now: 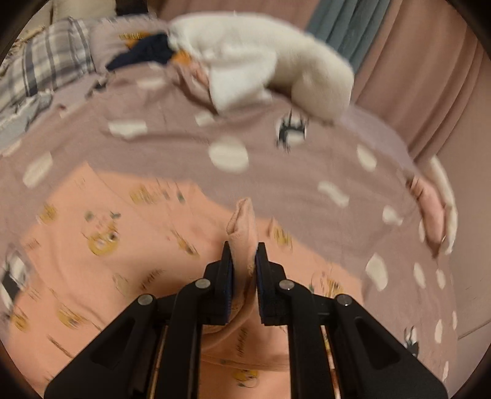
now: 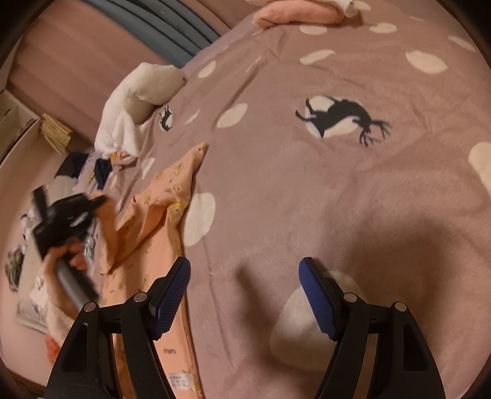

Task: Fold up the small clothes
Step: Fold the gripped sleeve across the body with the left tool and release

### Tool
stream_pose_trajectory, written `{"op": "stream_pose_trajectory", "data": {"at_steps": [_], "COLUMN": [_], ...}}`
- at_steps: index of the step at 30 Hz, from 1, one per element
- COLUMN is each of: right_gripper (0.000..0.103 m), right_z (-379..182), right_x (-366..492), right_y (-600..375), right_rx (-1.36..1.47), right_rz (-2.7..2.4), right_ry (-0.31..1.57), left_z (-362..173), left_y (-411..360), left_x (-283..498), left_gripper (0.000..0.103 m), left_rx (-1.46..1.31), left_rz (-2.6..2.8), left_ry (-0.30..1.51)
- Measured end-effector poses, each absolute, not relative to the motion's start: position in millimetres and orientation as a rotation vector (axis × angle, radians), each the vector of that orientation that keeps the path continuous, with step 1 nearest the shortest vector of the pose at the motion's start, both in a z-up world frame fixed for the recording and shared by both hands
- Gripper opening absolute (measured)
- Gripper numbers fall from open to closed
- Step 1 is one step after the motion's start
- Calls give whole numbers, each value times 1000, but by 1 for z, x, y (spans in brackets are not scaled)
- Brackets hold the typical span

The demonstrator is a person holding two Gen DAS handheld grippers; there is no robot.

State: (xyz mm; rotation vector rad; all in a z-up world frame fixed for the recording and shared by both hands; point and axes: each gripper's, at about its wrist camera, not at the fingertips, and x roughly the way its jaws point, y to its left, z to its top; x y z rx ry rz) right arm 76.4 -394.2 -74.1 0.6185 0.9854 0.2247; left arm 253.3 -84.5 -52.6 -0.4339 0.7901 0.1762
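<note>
A small peach garment with yellow prints (image 1: 101, 245) lies spread on a mauve bed cover (image 1: 276, 172). My left gripper (image 1: 244, 254) is shut on a bunched fold of this garment (image 1: 242, 224) and lifts it. In the right wrist view the same garment (image 2: 159, 208) lies at the left, with the left gripper (image 2: 98, 202) pinching it in a hand. My right gripper (image 2: 245, 270) is open and empty above the bare cover (image 2: 307, 199), just right of the garment's edge.
A white plush toy (image 1: 270, 64) and a pile of dark and plaid clothes (image 1: 55, 64) lie at the far side. A folded pink and white stack (image 1: 435, 208) sits at the right edge of the bed; it also shows in the right wrist view (image 2: 300, 12). Curtains (image 1: 414, 61) hang behind.
</note>
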Motion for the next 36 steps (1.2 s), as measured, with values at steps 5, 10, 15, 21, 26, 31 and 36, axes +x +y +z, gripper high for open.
{"op": "stream_pose_trajectory", "data": {"at_steps": [5, 10, 15, 21, 26, 31, 36], "right_gripper": [75, 75, 75, 75, 75, 75, 75], "right_z": [-82, -77, -77, -77, -72, -81, -87], "right_x": [80, 84, 89, 92, 89, 90, 90], "right_y": [-405, -401, -392, -382, -377, -386, -388], "right_rx": [665, 647, 659, 654, 614, 638, 657], "right_rz": [201, 209, 246, 265, 280, 217, 195], "right_ry": [997, 991, 991, 1003, 997, 1012, 1028], "left_z": [-64, -61, -70, -74, -78, -55, -35], "left_y": [-108, -130, -145, -160, -158, -163, -152], "left_x": [260, 264, 268, 272, 270, 255, 245], "left_gripper": [13, 13, 13, 16, 51, 60, 75], "left_rx": [-374, -320, -350, -303, -425, -473, -417], "left_rz": [197, 147, 91, 74, -66, -210, -222], "left_ry": [801, 806, 863, 873, 940, 922, 899]}}
